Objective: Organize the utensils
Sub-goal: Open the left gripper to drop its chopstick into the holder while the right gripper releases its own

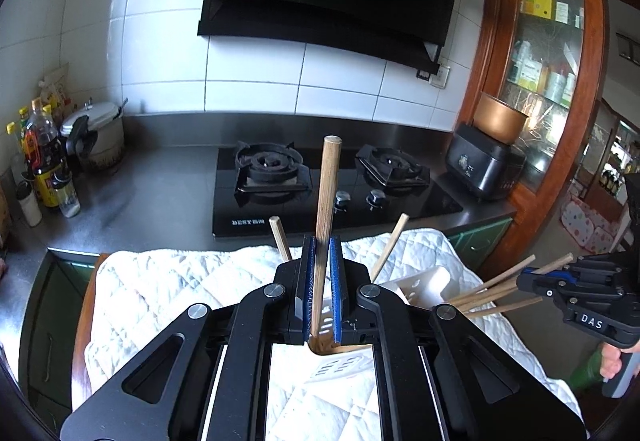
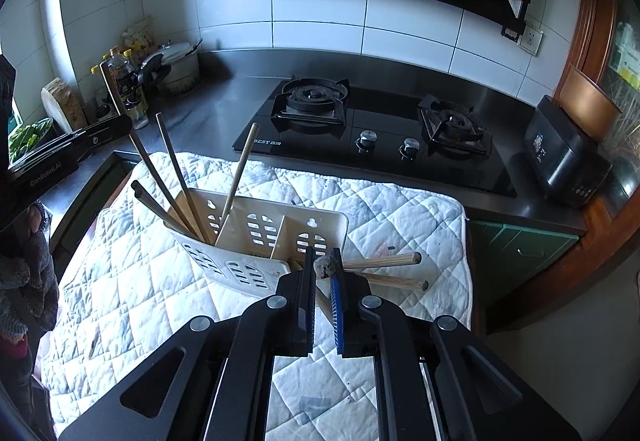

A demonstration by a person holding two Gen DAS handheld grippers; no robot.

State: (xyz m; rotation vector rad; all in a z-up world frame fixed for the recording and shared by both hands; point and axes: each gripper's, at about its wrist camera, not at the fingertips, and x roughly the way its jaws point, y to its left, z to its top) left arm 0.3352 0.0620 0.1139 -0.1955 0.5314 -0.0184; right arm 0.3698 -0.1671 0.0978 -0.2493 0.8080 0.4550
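The white slotted utensil caddy (image 2: 260, 241) stands on the quilted mat (image 2: 392, 209), chopsticks (image 2: 172, 177) leaning out of its left compartment; directly above it the left gripper (image 1: 321, 281) clamps a wooden handle (image 1: 326, 209) nearly upright, head downward; the right gripper (image 2: 322, 273) pinches another stick end-on, just beside the caddy's near right corner.

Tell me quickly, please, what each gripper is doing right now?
Left gripper: shut on a wooden stick, held upright.
Right gripper: shut on a wooden utensil's handle, end-on to the camera.
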